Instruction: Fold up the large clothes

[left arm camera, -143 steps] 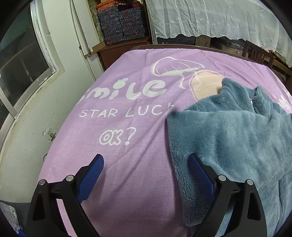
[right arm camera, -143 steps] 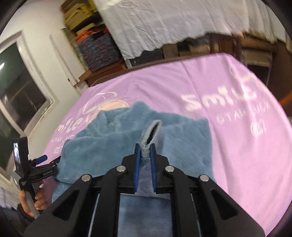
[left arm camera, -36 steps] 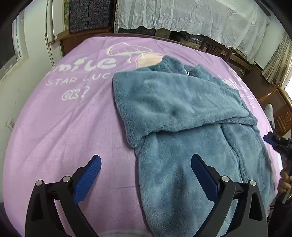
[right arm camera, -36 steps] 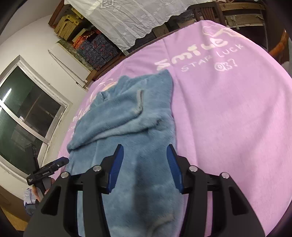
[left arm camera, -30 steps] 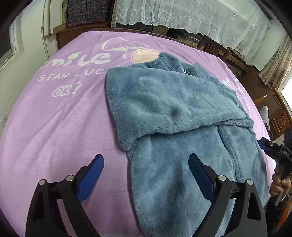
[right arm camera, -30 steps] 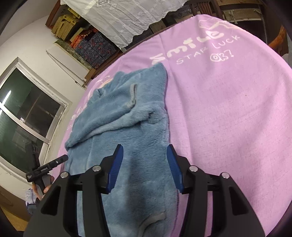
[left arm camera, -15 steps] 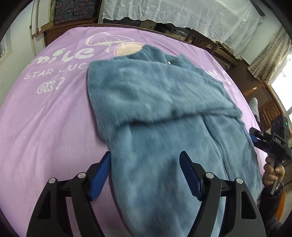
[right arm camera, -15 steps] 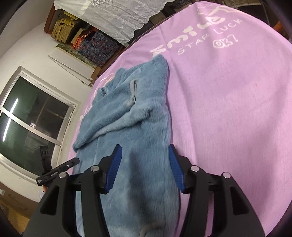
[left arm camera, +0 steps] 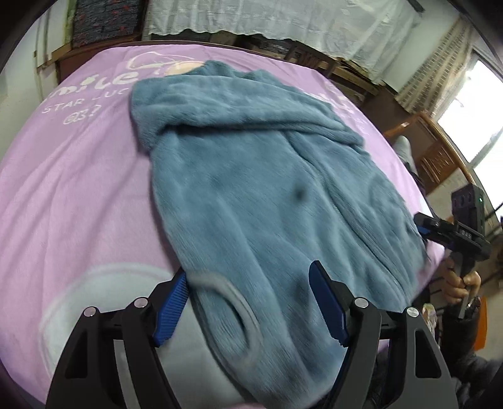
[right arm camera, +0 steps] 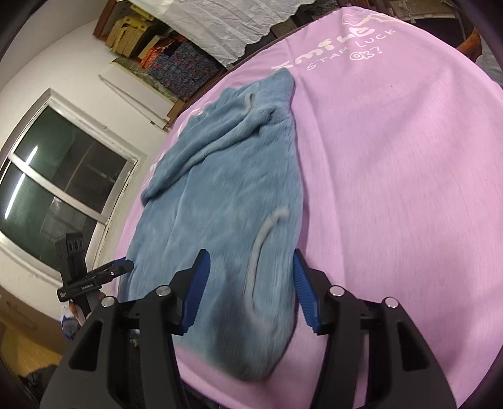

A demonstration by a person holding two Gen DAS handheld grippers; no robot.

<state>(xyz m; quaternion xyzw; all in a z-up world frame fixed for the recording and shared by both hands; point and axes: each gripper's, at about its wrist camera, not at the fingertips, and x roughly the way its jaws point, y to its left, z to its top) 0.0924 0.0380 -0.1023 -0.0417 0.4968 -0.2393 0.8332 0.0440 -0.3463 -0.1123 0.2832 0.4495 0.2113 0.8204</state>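
Blue fleece fills most of the left wrist view: the jacket (left arm camera: 261,195) lies flat on a purple blanket (left arm camera: 72,188) that covers the bed, its collar end toward 12 o'clock and its hem toward 6 o'clock. One sleeve is folded across the chest, running from 10 o'clock down toward 3 o'clock. The left gripper (left arm camera: 248,305) hangs over the hem with its jaws apart; they have just been closing a little, and the fleece and a pale grey loop of trim (left arm camera: 232,311) lie between the blue pads without being pinched. White lettering (left arm camera: 85,94) shows on the blanket at 10 o'clock. At 3 o'clock a hand (left arm camera: 462,283) holds the other tool at the bed's edge. White lace curtain (left arm camera: 283,22) hangs at 12 o'clock.

From the right wrist view, the jacket (right arm camera: 226,176) stretches from the jaws up toward 11 o'clock, on the left half of the blanket (right arm camera: 393,176). The right gripper (right arm camera: 250,292) is over the hem corner, jaws open and about half spread, with fleece and a pale strip of trim (right arm camera: 261,245) between the pads, not clamped. At 9 o'clock the left tool (right arm camera: 91,277) sits by the jacket's far edge, below a dark window (right arm camera: 59,188).
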